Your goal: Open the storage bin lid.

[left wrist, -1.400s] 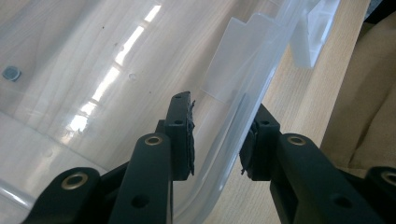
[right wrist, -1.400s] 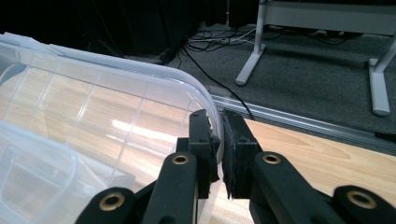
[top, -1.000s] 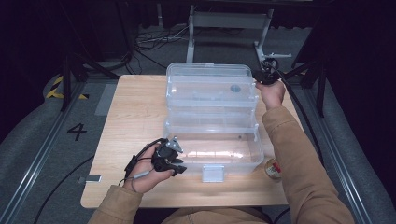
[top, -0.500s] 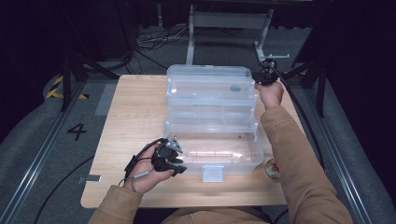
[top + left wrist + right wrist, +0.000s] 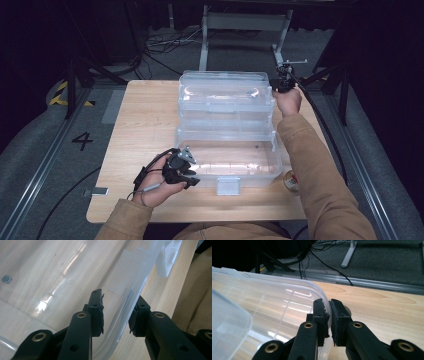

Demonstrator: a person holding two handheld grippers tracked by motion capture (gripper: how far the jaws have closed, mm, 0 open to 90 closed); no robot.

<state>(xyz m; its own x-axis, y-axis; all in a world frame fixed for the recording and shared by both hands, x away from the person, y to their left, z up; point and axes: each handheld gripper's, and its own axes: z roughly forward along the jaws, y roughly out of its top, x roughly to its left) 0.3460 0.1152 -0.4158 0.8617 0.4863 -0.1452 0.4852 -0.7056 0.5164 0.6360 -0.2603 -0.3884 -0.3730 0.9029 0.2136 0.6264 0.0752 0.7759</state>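
- Clear plastic storage box (image 5: pixel 227 130): sits at the middle of the wooden surface (image 5: pixel 145 120), reaching from near its far edge almost to its near edge. Tiered trays are stepped open; the seams between tiers are hard to trace through the transparent walls.
- White latch tab (image 5: pixel 226 185): on the box's near wall, facing the near edge of the surface.
- Left gripper (image 5: pixel 187 172): at the box's near-left corner. In the left gripper view its fingers (image 5: pixel 97 312) straddle the rim of the lowest tray, one inside the wall and one outside. A gap shows between the inner pad and the wall; cannot tell whether the outer pad presses, so it reads as released, not clenched.
- Right gripper (image 5: pixel 281 84): at the box's far-right corner. In the right gripper view its fingers (image 5: pixel 321 315) are clenched on the rounded rim of the top tier, the rim pinched between the pads.
- Small round object (image 5: pixel 291 181): near the right end of the surface's near edge, partly hidden by the person's right sleeve (image 5: pixel 315 165); identity and any label unreadable.
- Small dark speck (image 5: pixel 6 278): seen through the tray floor in the left gripper view; too small to identify.
- Writing: a "4" (image 5: pixel 82 141) is marked on the floor left of the surface. No brand readable on the box.
- Black-and-yellow striped marking (image 5: pixel 62 95): on the floor at far left, partly cut by a dark stand.
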